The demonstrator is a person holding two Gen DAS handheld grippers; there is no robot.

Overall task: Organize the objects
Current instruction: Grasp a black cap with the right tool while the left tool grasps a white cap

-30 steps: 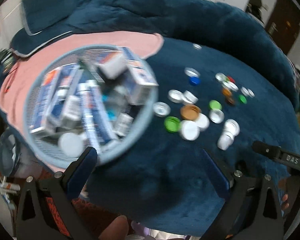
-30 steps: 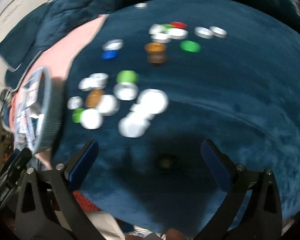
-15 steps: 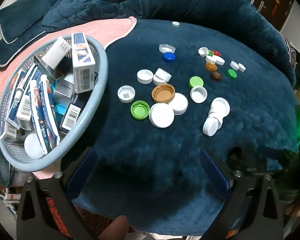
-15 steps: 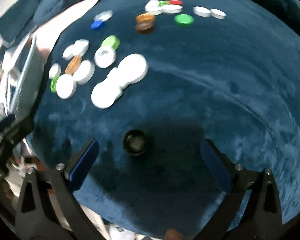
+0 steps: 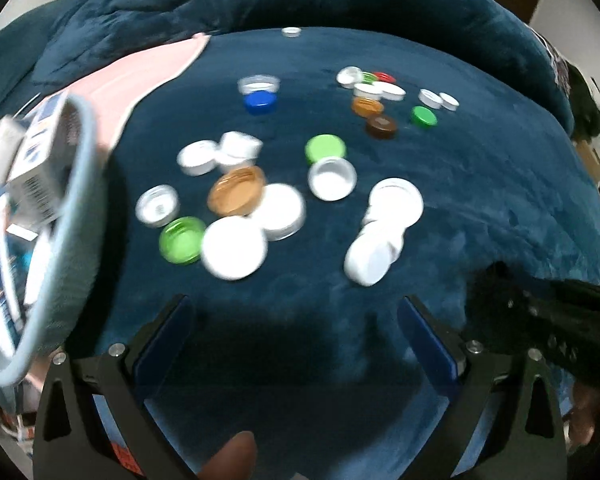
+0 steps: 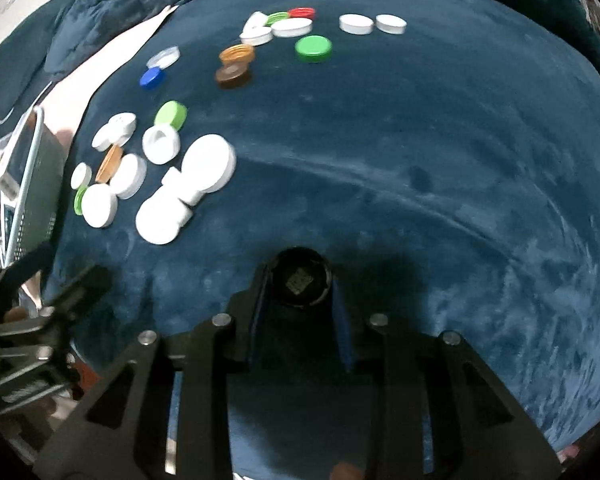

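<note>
Where the left wrist view looks down on the blue blanket (image 5: pixel 480 168), the left gripper (image 5: pixel 296 320) hangs with its jaws spread wide and nothing between them. Loose bottle caps lie ahead of it from ten to one o'clock; nearest are a big white cap (image 5: pixel 234 253) at eleven and another white cap (image 5: pixel 369 263) at one. A basket of boxes (image 5: pixel 66 240) stands at nine o'clock. The right gripper (image 5: pixel 540 320) shows as a dark blur at three o'clock, low on the blanket.

Seen from the right wrist, the right gripper (image 6: pixel 300 280) is closing its jaws about a black cap (image 6: pixel 300 280), which sits flat on the blanket between the pads at twelve o'clock, open side up. Being round, it has no long axis, so the grip angle hardly matters. Whether the pads press yet is a close call; they appear to touch its sides. The right hand is plainly the nearer. The white caps (image 6: pixel 208 162) lie at ten o'clock, well apart.
</note>
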